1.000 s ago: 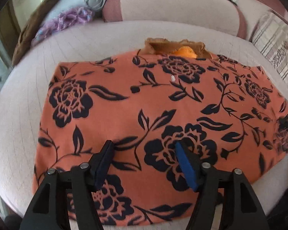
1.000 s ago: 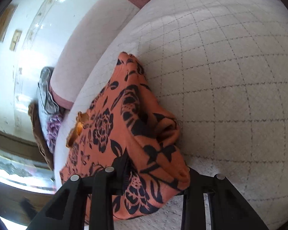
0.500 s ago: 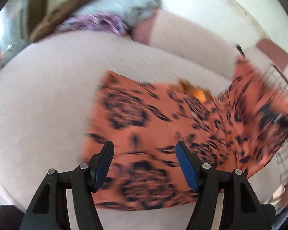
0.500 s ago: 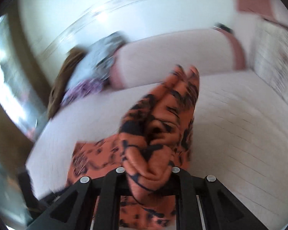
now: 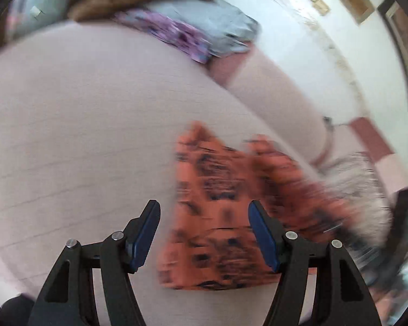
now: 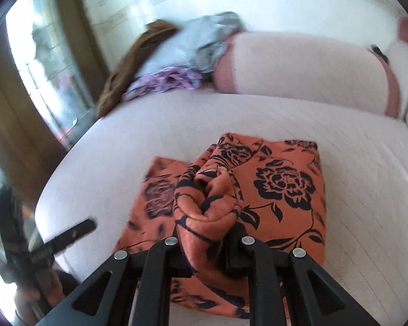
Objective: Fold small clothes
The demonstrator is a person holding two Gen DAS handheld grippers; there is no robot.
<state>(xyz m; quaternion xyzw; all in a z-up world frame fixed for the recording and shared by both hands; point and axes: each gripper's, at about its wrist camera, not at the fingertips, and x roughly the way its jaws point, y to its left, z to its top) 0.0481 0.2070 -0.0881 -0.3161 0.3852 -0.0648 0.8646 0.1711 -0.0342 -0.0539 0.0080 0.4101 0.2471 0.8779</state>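
— How are your fingers now?

— My right gripper (image 6: 208,233) is closed on a thick bunch of the orange flowered cloth (image 6: 280,190); the fabric swells up between the two fingers. My left gripper (image 5: 204,233) stands wide apart and holds nothing. Its blue pads (image 5: 261,233) hang above the near part of the cloth (image 5: 217,217).

— Where does the cloth lie?

— On the pale mattress (image 6: 367,179), in the middle. From the right wrist view the part on the right side lies flat, with a straight far edge and a clean right edge. The left part is blurred, so I cannot tell its edge well.

— Is there room around it?

— To the left the mattress (image 5: 68,135) is bare up to its rounded border. On the right there is also a bare quilted surface. At the far side lies a long bolster (image 6: 299,68), and beside it a heap of clothes (image 6: 176,62), well apart from the orange cloth.
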